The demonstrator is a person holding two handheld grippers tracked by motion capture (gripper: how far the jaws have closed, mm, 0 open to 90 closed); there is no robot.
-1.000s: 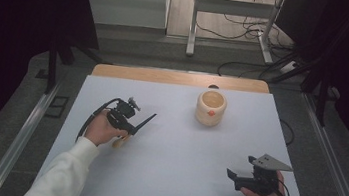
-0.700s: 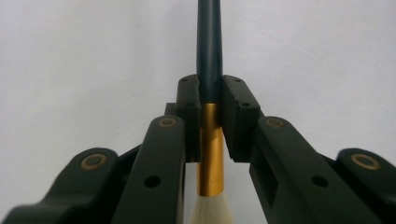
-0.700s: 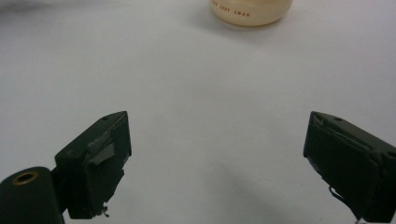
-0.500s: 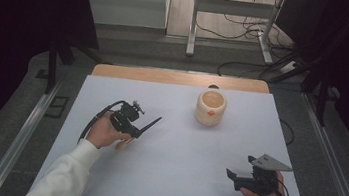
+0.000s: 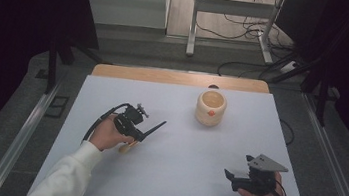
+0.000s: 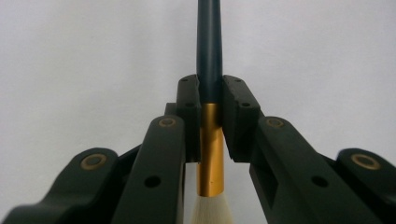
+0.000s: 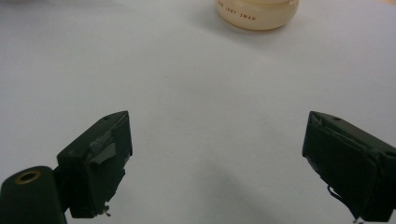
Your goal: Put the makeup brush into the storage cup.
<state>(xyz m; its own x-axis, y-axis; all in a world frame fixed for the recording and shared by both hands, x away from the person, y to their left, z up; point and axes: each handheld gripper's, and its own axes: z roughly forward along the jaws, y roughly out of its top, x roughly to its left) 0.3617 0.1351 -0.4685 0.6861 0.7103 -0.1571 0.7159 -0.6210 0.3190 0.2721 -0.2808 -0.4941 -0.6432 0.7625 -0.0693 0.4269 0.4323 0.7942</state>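
My left gripper (image 5: 134,129), left of centre in high view, clamped on brush (image 6: 208,70): jaws pinch gold ferrule and dark handle, white bristles at bottom edge of left gripper view. Handle points toward upper right in high view. My right gripper (image 5: 244,179), lower right, jaws wide apart, nothing between. Cream cup (image 5: 210,108) stands upper centre on white table (image 5: 180,154), apart from both.

White-topped table (image 5: 172,178) with a bare wooden strip along its far edge, cream round jar (image 5: 210,108) standing directly on it right of centre toward the far edge, small orange mark on jar's side
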